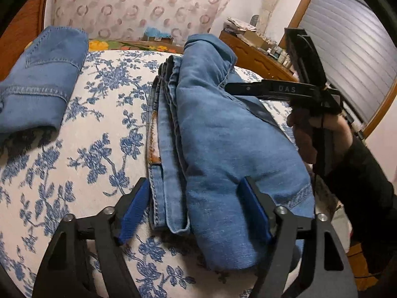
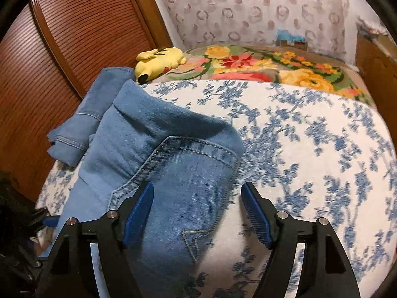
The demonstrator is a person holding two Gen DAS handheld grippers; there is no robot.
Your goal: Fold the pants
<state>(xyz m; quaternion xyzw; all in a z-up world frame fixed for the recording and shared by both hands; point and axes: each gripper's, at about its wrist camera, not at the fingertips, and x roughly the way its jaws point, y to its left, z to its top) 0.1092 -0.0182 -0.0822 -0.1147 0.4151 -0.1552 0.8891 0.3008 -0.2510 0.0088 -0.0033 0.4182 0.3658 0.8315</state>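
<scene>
Floral bedspread w/ folded jeans, 2nd pair, plush.

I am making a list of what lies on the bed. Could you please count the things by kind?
Jeans: 2, the folded light pair between the open left gripper and open right gripper, and a darker folded pair apart from it.
Toy: 1, a yellow plush on the flowered blanket.
Blue-flowered bedspread: 1.
Total: 5.
</scene>
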